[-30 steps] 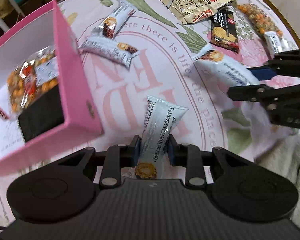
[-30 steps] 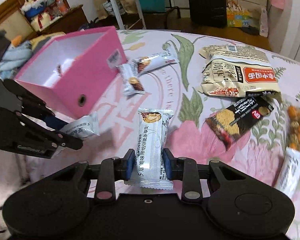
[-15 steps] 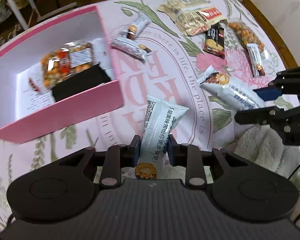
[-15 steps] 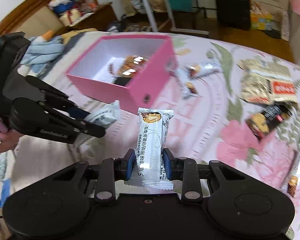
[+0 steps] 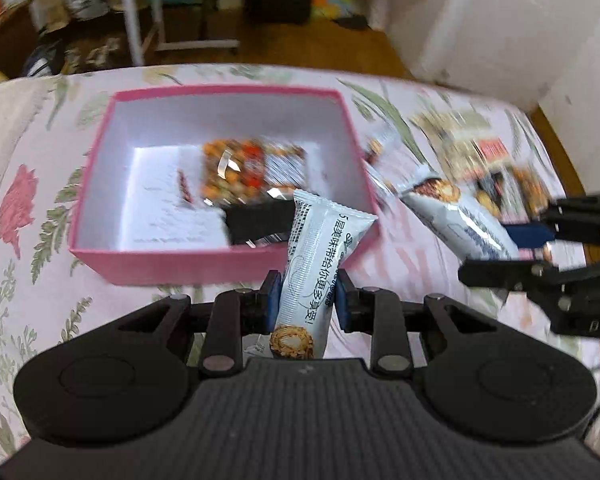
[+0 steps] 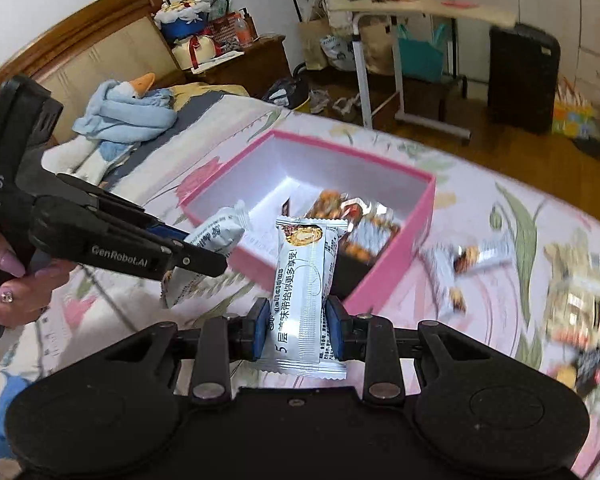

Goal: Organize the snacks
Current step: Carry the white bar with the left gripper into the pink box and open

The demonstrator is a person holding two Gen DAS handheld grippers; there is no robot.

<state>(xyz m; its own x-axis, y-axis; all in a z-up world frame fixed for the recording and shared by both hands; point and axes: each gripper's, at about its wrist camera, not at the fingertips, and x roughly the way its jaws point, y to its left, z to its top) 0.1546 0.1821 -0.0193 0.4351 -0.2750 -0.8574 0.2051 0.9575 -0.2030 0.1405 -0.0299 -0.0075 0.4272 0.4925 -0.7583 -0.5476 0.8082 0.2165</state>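
My left gripper (image 5: 307, 300) is shut on a white wafer snack bar (image 5: 320, 256), held upright just in front of the near wall of the open pink box (image 5: 180, 266). My right gripper (image 6: 296, 328) is shut on a second white wafer bar (image 6: 306, 280), held above the box's near corner (image 6: 384, 280). Each gripper shows in the other's view with its bar: the right one (image 5: 512, 256), the left one (image 6: 196, 254). The box holds a bag of orange nuts (image 5: 244, 168) and a dark packet (image 5: 260, 220).
More snacks lie on the floral cloth right of the box: small bars (image 6: 468, 260), a beige bag with a red label (image 5: 476, 148), dark packets (image 6: 592, 360). A blue plush toy (image 6: 128, 112) lies at the back left. The table edge curves at the right (image 5: 556, 148).
Both grippers have risen and swung toward the pink box, carrying their bars. The box now sits straight ahead in both views, its inside showing.
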